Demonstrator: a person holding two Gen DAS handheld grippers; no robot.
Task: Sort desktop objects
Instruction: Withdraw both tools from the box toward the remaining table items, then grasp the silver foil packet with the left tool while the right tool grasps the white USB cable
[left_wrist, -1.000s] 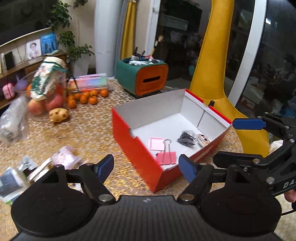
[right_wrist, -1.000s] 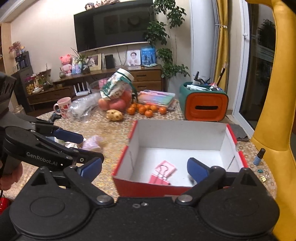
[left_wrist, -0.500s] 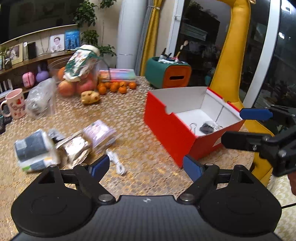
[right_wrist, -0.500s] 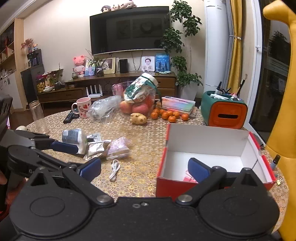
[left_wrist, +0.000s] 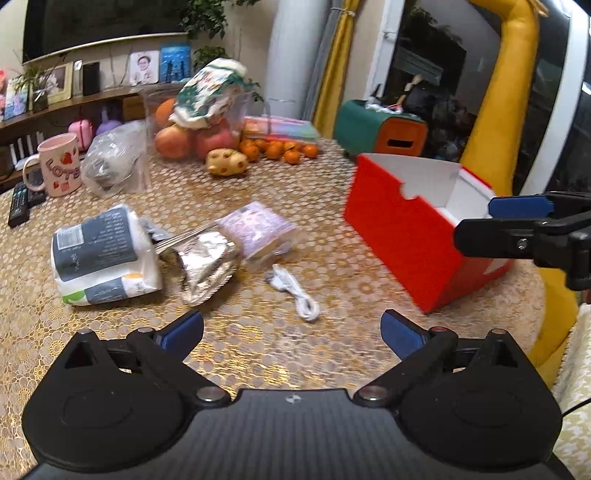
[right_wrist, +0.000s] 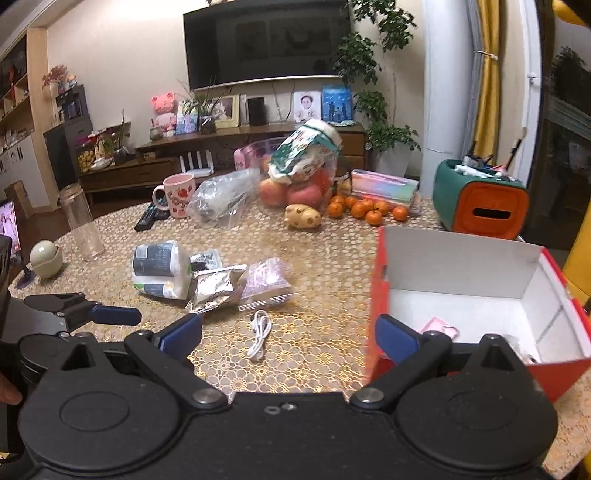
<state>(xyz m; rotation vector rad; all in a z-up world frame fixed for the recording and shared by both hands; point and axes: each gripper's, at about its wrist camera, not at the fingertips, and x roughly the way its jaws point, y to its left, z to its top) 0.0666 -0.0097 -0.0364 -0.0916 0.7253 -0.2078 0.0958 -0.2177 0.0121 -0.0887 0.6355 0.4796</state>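
Now you are between two picks: your left gripper (left_wrist: 291, 326) is opening with nothing between its fingers, your right gripper (right_wrist: 288, 332) is open and empty, and the white cable (left_wrist: 295, 291) lies near the red box (left_wrist: 406, 236), probably next.

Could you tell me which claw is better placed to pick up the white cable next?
Left. The left claw faces the white cable with jaws opening and empty, while the right claw sits nearer the red box.
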